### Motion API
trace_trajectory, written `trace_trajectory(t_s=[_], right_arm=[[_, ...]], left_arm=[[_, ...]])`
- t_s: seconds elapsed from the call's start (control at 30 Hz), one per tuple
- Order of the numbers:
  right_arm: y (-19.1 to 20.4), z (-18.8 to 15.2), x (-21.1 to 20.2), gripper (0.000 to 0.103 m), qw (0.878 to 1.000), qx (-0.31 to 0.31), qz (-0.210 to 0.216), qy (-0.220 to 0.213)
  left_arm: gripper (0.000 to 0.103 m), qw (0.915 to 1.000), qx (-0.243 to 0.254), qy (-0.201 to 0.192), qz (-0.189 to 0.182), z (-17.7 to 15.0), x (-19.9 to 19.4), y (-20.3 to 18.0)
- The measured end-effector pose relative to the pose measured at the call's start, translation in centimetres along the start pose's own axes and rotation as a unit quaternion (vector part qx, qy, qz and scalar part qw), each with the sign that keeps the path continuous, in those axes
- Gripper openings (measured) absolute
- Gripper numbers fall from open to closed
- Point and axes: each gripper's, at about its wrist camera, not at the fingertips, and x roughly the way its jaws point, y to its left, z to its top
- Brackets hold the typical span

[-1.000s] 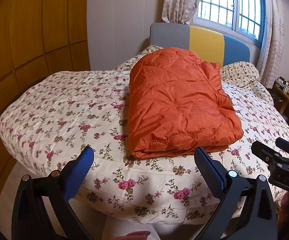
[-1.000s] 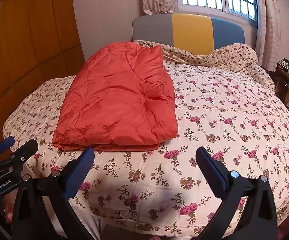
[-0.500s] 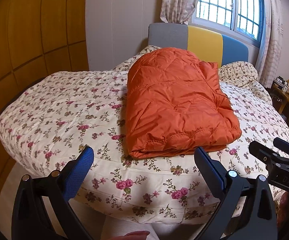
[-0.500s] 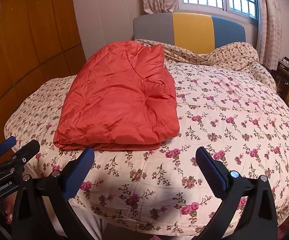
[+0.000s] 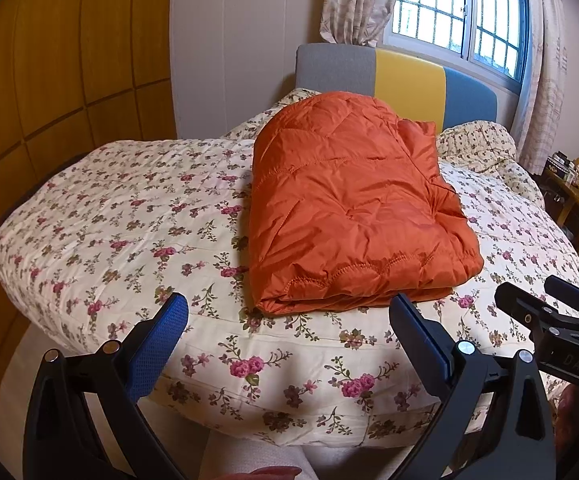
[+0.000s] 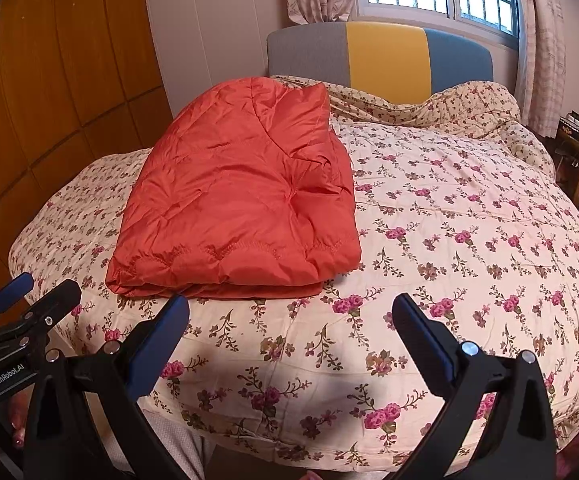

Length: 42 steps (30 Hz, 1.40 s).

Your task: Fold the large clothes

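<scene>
Folded jacket (image 5: 353, 208) is lying on the bed (image 5: 129, 216), near its foot edge. Left gripper (image 5: 289, 316) and right gripper (image 6: 291, 316) are hovering wide open, gripping nothing

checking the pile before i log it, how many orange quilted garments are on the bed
1. The folded orange quilted garment lies on the floral bedspread, toward the left half of the bed in the right wrist view. Anything under the rumpled bedding by the headboard would be hidden.
</scene>
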Motion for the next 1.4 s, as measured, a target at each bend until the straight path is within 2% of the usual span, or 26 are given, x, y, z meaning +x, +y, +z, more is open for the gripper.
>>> trace_trajectory(t_s=[0.83, 0.97, 1.1, 1.4], right_arm=[[0.2, 0.1, 0.4, 0.101, 1.0, 0.001, 0.0, 0.01], [0.2, 0.1, 0.7, 0.101, 1.0, 0.002, -0.001, 0.014], [0.3, 0.1, 1.3, 0.101, 1.0, 0.008, 0.0, 0.019], [0.2, 0.2, 3.0, 0.101, 0.999, 0.012, -0.006, 0.031]], left_arm=[[0.1, 0.9998, 0.0, 0.008, -0.021, -0.2, 0.4, -0.4], [0.1, 0.9998, -0.009, 0.0, -0.019, -0.4, 0.3, -0.4], [0.1, 0.9999, 0.002, -0.003, -0.016, -0.4, 0.4, -0.7], [0.1, 0.9995, -0.005, 0.022, -0.02, -0.3, 1.8, -0.8]])
